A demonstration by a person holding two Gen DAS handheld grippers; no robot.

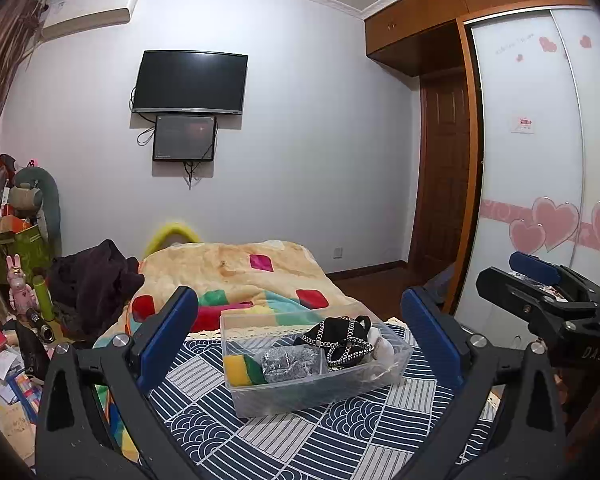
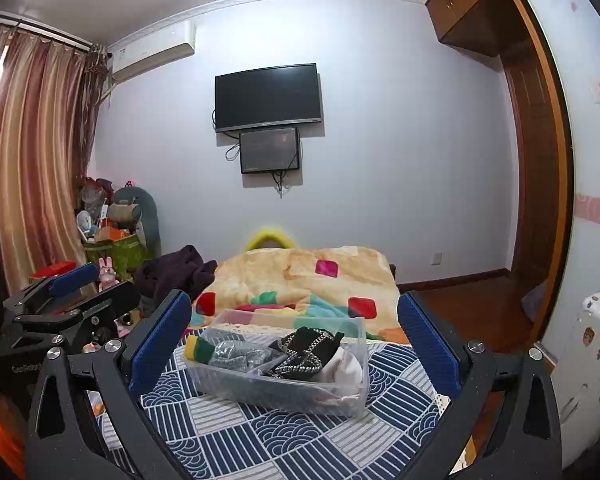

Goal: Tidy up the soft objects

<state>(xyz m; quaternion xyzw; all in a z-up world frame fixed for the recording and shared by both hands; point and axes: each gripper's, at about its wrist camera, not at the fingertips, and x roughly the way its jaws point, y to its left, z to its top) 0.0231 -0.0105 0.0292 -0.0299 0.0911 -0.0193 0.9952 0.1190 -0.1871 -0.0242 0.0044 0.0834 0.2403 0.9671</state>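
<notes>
A clear plastic bin (image 1: 300,394) (image 2: 236,388) stands on a blue-and-white patterned cloth (image 1: 300,440) (image 2: 284,440). In it lie a yellow-green sponge (image 1: 244,370) (image 2: 198,348), a grey glittery item (image 1: 288,362) (image 2: 236,352), a black item with white trim (image 1: 338,338) (image 2: 304,350) and a white soft item (image 1: 382,346) (image 2: 342,366). My left gripper (image 1: 300,332) is open and empty, held back from the bin. My right gripper (image 2: 296,334) is open and empty, also short of the bin. Each gripper shows in the other's view, the right one (image 1: 536,284) and the left one (image 2: 80,284).
A bright patterned blanket (image 1: 236,276) (image 2: 312,276) lies behind the bin. A dark garment (image 1: 92,280) (image 2: 176,272) is heaped at its left. Clutter and toys (image 1: 20,240) fill the left corner. A wardrobe (image 1: 532,140) stands on the right.
</notes>
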